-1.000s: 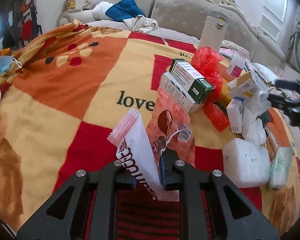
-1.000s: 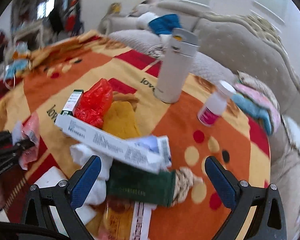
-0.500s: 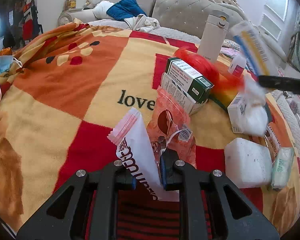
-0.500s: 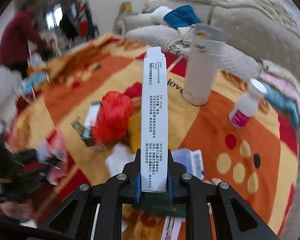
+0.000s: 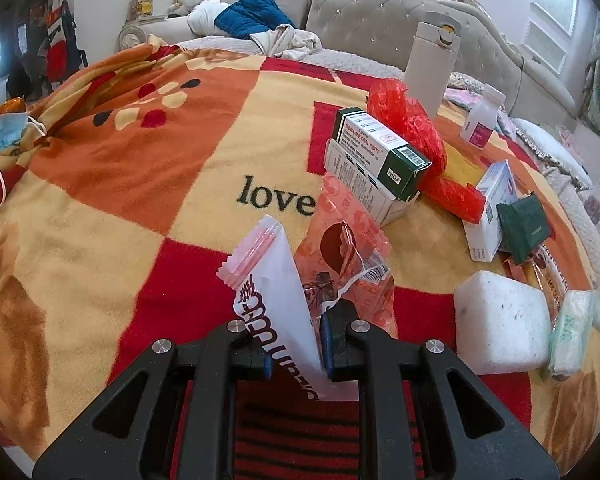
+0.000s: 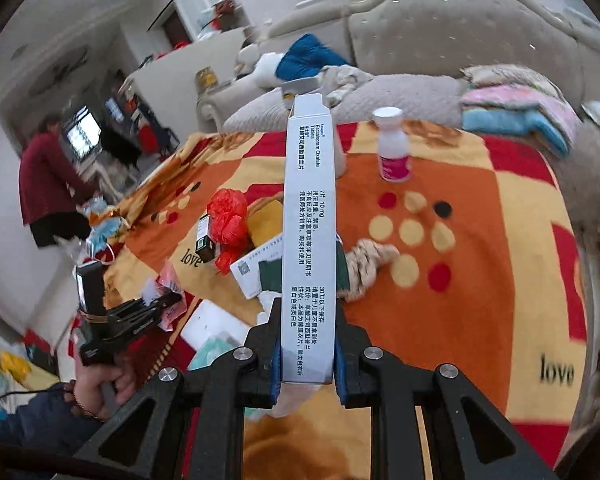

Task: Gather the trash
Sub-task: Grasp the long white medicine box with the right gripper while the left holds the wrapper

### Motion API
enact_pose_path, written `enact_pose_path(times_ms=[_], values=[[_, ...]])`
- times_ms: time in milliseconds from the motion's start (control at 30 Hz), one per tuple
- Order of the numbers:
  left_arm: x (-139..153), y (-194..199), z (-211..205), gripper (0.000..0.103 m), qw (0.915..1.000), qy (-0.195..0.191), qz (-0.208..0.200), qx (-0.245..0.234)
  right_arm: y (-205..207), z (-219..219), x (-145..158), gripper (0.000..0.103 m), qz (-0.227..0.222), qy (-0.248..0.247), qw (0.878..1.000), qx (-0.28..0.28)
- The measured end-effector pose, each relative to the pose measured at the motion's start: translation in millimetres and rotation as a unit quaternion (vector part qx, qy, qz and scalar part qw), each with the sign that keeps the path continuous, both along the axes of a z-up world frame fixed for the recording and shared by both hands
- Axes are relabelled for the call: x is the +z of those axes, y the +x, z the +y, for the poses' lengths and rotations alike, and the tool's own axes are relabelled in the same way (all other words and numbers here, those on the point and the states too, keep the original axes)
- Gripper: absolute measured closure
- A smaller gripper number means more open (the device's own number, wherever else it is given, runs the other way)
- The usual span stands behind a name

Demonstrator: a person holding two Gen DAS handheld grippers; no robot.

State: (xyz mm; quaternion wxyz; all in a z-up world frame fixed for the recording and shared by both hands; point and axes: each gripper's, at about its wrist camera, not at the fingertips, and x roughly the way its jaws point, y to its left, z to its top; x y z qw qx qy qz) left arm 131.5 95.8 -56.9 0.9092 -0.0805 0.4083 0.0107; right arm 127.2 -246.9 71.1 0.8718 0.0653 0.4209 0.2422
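Lifted up now, the light, stiff medicine box (image 6: 309,240) is standing squeezed at its bottom in the right hand-held gripper (image 6: 306,364), while the left hand-held gripper (image 5: 296,354) is pinching a soft white wrapper (image 5: 276,304).

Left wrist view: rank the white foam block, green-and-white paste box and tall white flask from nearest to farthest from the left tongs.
1. White foam block, just right of the left tongs.
2. Green-and-white paste box, ahead, stacked on another box.
3. Tall white flask, far back by the sofa.

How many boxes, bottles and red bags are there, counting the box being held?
Boxes: 5 (green-and-white box, white box under it, white-and-blue box, dark green box, long white box in the right gripper's jaws)
Bottles: 2 (tall flask, pink-label bottle)
Red bags: 1 (red bag)
Total: 8
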Motion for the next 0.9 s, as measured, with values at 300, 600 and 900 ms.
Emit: enact_pose_path(times_ms=[300, 600, 900], values=[[-1, -1, 1, 0.087, 1.0, -0.001, 0.001, 0.001, -6, -27, -73, 0.084, 0.102, -0.034, 0.991, -0.082], [-1, -1, 3, 0.087, 1.0, -0.009, 0.0, 0.0, 8, -30, -68, 0.04, 0.062, -0.029, 0.994, -0.087], [-1, -1, 3, 0.087, 0.9999, -0.011, -0.001, -0.001, 26, -33, -80, 0.059, 0.085, -0.008, 0.989, -0.124]])
